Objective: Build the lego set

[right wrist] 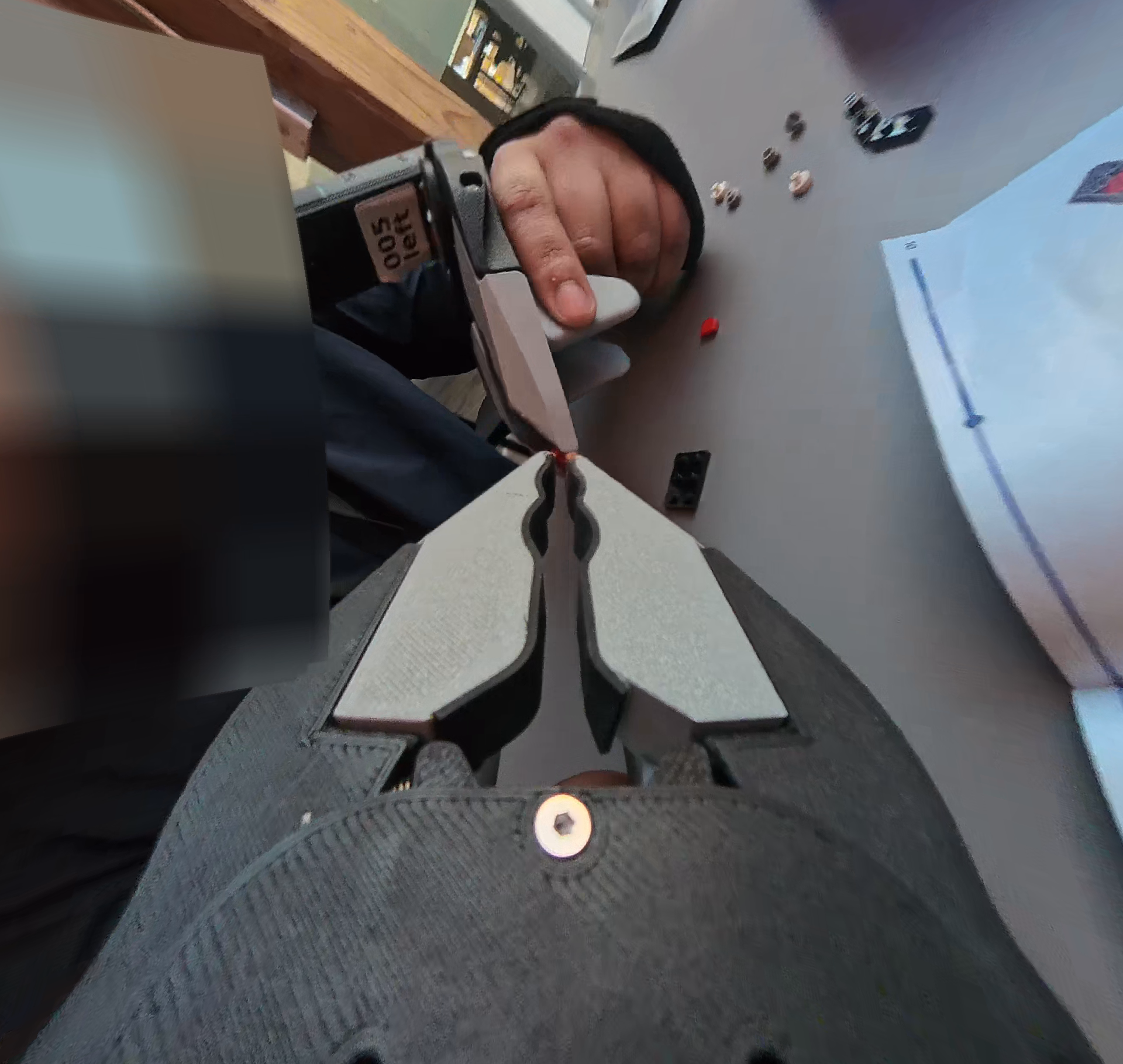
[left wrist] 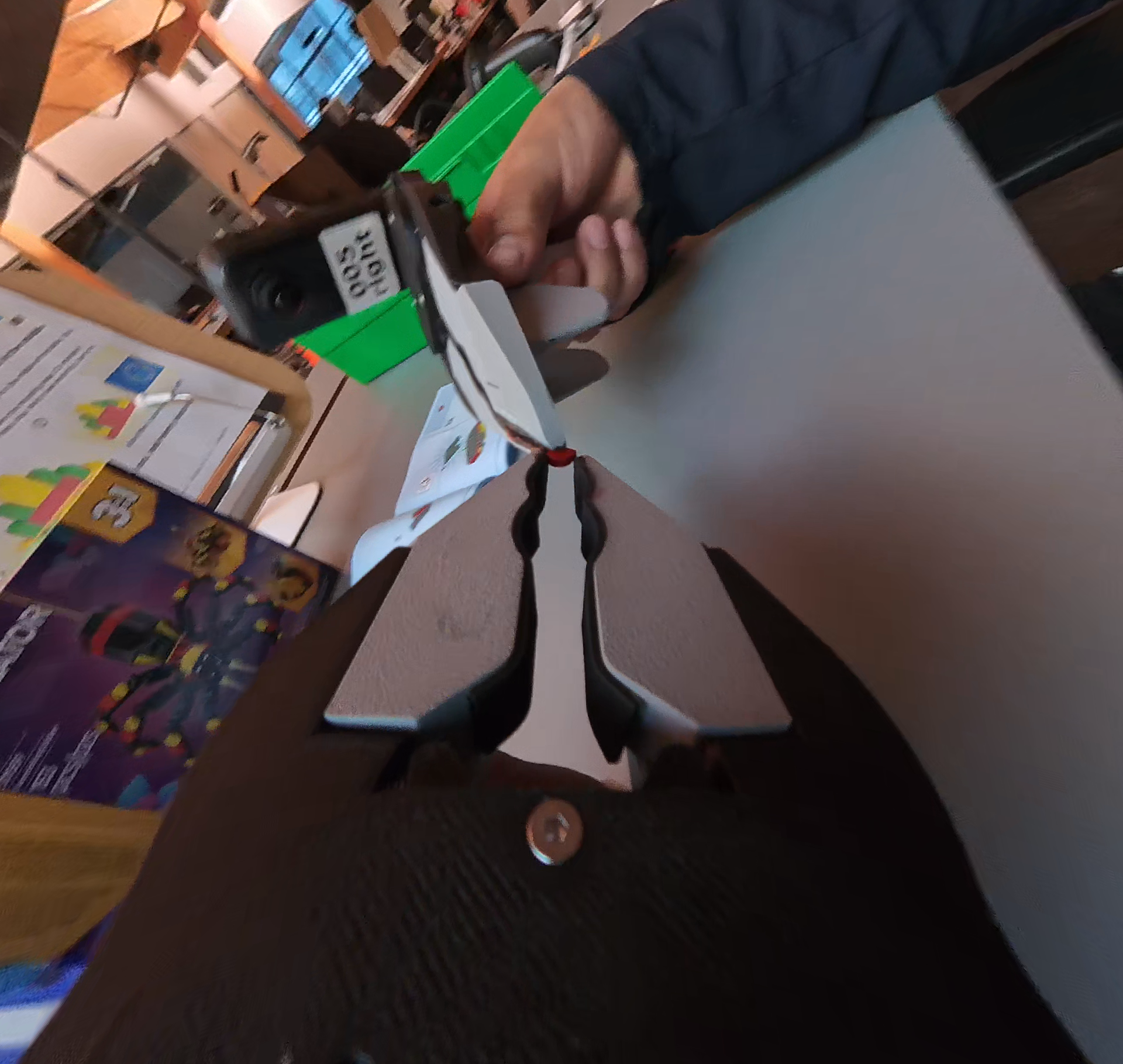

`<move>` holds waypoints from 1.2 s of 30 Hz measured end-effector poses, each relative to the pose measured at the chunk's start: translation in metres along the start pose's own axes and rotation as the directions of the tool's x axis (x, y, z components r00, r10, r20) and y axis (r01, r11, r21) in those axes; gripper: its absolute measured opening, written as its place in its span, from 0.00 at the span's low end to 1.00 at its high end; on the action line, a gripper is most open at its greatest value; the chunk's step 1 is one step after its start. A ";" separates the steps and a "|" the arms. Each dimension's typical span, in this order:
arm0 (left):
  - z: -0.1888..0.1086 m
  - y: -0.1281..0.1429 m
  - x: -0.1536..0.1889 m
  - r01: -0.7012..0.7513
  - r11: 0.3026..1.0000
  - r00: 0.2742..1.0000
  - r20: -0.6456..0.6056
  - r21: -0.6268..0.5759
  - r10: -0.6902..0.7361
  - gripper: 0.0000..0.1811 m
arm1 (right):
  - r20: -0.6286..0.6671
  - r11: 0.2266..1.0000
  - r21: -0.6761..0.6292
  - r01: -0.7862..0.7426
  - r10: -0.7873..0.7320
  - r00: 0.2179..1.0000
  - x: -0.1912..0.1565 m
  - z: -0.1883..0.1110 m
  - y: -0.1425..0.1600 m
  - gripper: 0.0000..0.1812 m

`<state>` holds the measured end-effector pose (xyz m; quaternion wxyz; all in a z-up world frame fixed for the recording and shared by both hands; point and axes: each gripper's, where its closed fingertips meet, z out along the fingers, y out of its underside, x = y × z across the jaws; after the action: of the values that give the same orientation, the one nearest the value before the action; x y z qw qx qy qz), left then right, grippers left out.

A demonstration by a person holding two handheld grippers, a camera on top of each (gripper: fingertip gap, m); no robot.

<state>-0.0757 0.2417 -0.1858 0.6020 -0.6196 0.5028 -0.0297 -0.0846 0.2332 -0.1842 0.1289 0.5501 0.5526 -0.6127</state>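
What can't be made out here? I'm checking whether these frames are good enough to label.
- Small red piece, left wrist view: too small and half covered by the meeting tips to tell its shape, or which hand-held gripper holds it.
- Loose small parts, right wrist view: blurred, type unclear.
- Instruction sheet, right wrist view: cut off by the right edge.

The tiny red piece (left wrist: 559, 456) is mostly hidden between both tool tips. Far small pieces (right wrist: 767, 175) on the counter (right wrist: 790, 366) blur together; the instruction sheet (right wrist: 1033, 397) runs off-frame.
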 end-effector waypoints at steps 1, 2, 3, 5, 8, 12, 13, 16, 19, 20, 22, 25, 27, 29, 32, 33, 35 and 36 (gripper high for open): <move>0.002 0.004 -0.006 0.011 1.000 0.999 0.037 -0.028 -0.010 0.03 | -0.030 1.000 0.031 0.002 -0.001 1.000 0.005 -0.003 -0.005 0.00; 0.005 0.008 -0.012 0.027 0.998 0.997 0.072 -0.052 -0.024 0.03 | -0.057 0.998 0.061 0.006 -0.003 0.998 0.009 -0.007 -0.010 0.00; 0.006 0.010 -0.018 0.046 0.996 0.994 0.105 -0.071 -0.038 0.03 | -0.079 0.996 0.088 0.012 -0.005 0.997 0.012 -0.010 -0.015 0.00; 0.008 0.015 -0.027 0.074 0.992 0.984 0.167 -0.102 -0.057 0.03 | -0.119 0.990 0.137 0.023 -0.007 0.993 0.017 -0.014 -0.024 0.01; 0.008 0.018 -0.038 0.069 0.988 0.969 0.244 -0.135 -0.034 0.03 | -0.173 0.981 0.184 0.061 -0.029 0.984 0.021 -0.019 -0.034 0.01; 0.006 0.019 -0.048 0.062 0.985 0.948 0.317 -0.160 -0.009 0.03 | -0.213 0.964 0.250 0.095 -0.041 0.976 0.021 -0.027 -0.045 0.03; 0.005 0.020 -0.050 0.067 0.984 0.944 0.329 -0.163 -0.010 0.03 | -0.208 0.961 0.257 0.100 -0.047 0.977 0.020 -0.028 -0.046 0.03; 0.003 0.019 -0.056 0.085 0.985 0.933 0.359 -0.148 -0.026 0.03 | -0.199 0.959 0.263 0.108 -0.055 0.978 0.018 -0.026 -0.047 0.02; 0.001 0.014 -0.057 0.079 0.989 0.928 0.371 -0.123 -0.028 0.03 | -0.174 0.958 0.267 0.101 -0.055 0.983 0.016 -0.022 -0.048 0.02; 0.000 0.013 -0.058 0.077 0.990 0.925 0.379 -0.120 -0.026 0.03 | -0.150 0.957 0.275 0.095 -0.055 0.987 0.013 -0.021 -0.049 0.03; -0.001 0.010 -0.059 0.075 0.991 0.923 0.383 -0.107 -0.028 0.03 | -0.125 0.952 0.294 0.088 -0.052 0.991 0.010 -0.022 -0.051 0.02; -0.001 0.010 -0.059 0.077 0.991 0.923 0.383 -0.105 -0.031 0.03 | -0.105 0.947 0.313 0.076 -0.046 0.993 0.009 -0.023 -0.053 0.00; -0.001 0.011 -0.059 0.076 0.991 0.923 0.385 -0.109 -0.028 0.03 | -0.106 0.947 0.314 0.075 -0.044 0.993 0.010 -0.023 -0.053 0.01; -0.001 0.010 -0.060 0.080 0.991 0.921 0.388 -0.108 -0.032 0.03 | -0.104 0.946 0.317 0.075 -0.044 0.994 0.010 -0.023 -0.054 0.01; -0.002 0.010 -0.060 0.086 0.991 0.919 0.391 -0.102 -0.039 0.03 | -0.103 0.944 0.320 0.079 -0.048 0.994 0.009 -0.023 -0.054 0.01; -0.002 0.009 -0.061 0.087 0.991 0.919 0.393 -0.100 -0.041 0.02 | -0.102 0.943 0.323 0.081 -0.050 0.994 0.009 -0.023 -0.055 0.01; -0.002 0.009 -0.061 0.091 0.991 0.917 0.397 -0.096 -0.045 0.02 | -0.099 0.941 0.326 0.084 -0.055 0.994 0.008 -0.023 -0.055 0.01; -0.002 0.009 -0.062 0.094 0.991 0.915 0.400 -0.094 -0.048 0.03 | -0.099 0.940 0.331 0.088 -0.058 0.993 0.008 -0.023 -0.056 0.01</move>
<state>-0.1130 0.2828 -0.1568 0.6546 -0.6631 0.3483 0.1028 -0.1181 0.2756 -0.1553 -0.0137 0.5695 0.4659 -0.6771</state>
